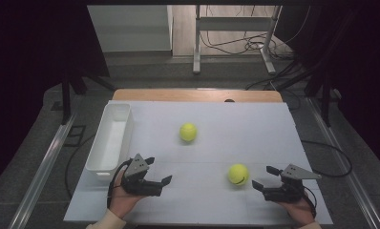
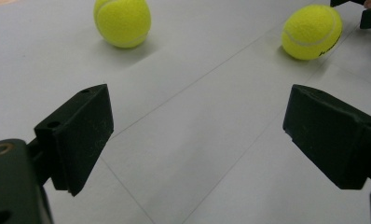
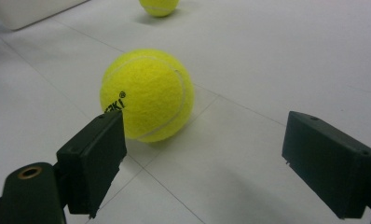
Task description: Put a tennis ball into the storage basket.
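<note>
Two tennis balls: near one (image 1: 238,174) just ahead of wide-spread right gripper (image 1: 266,178), ready for grasping; left gripper (image 1: 158,170) likewise wide, empty.

two yellow-green tennis balls rest on the white table: near ball (image 1: 238,174), printed lettering showing; far ball (image 1: 188,132) mid-table, well apart.

The near ball (image 1: 238,173) is yellow-green with a pale curved seam and small black lettering; the far ball (image 1: 188,131), toward the middle of the table, is the same yellow-green with a pale seam. The tray (image 1: 110,138) by the left edge is plain white; the table (image 1: 255,129) top is white, with a tan wooden strip along its far edge; both grippers, left (image 1: 158,171) and right (image 1: 265,177), are black with grey top plates.
</note>
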